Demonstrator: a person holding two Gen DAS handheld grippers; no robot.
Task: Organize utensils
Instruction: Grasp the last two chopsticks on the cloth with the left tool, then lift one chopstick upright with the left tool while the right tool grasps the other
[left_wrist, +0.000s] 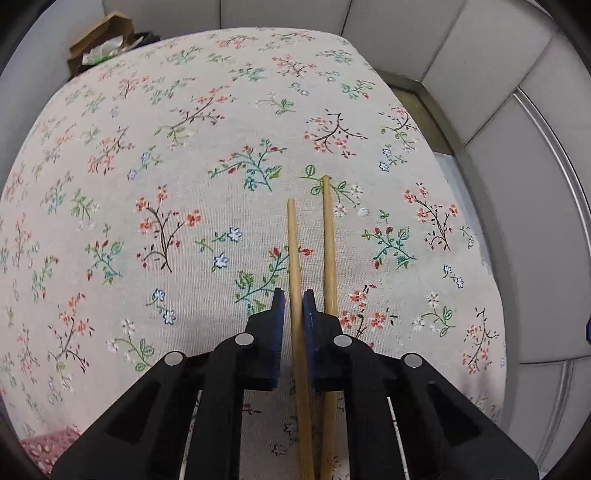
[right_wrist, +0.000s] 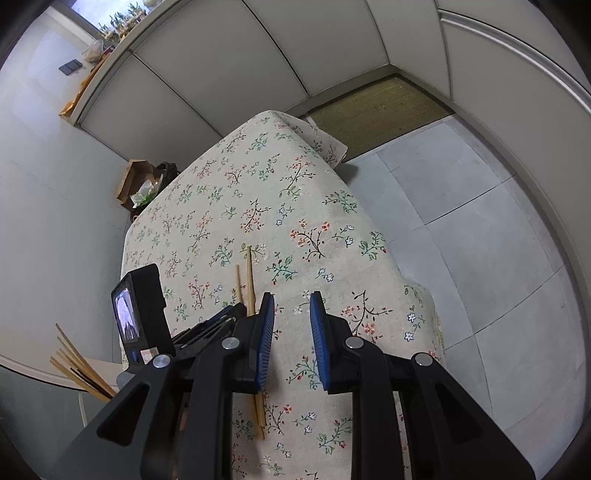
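One chopstick (left_wrist: 295, 258) was found pinched by the left gripper (left_wrist: 293, 306), the right gripper (right_wrist: 291, 317) spread empty; lifting it clear of its mate (left_wrist: 328, 240) was judged next.

Floral tablecloth (left_wrist: 221, 147), grey partition panels (right_wrist: 207, 66), grey floor tiles (right_wrist: 480, 221)

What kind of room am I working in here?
Probably a home or small indoor room, not a kitchen counter: a table under a floral tablecloth, pale panelled walls and a grey tiled floor. A cardboard box of clutter sits in the corner beyond the table.
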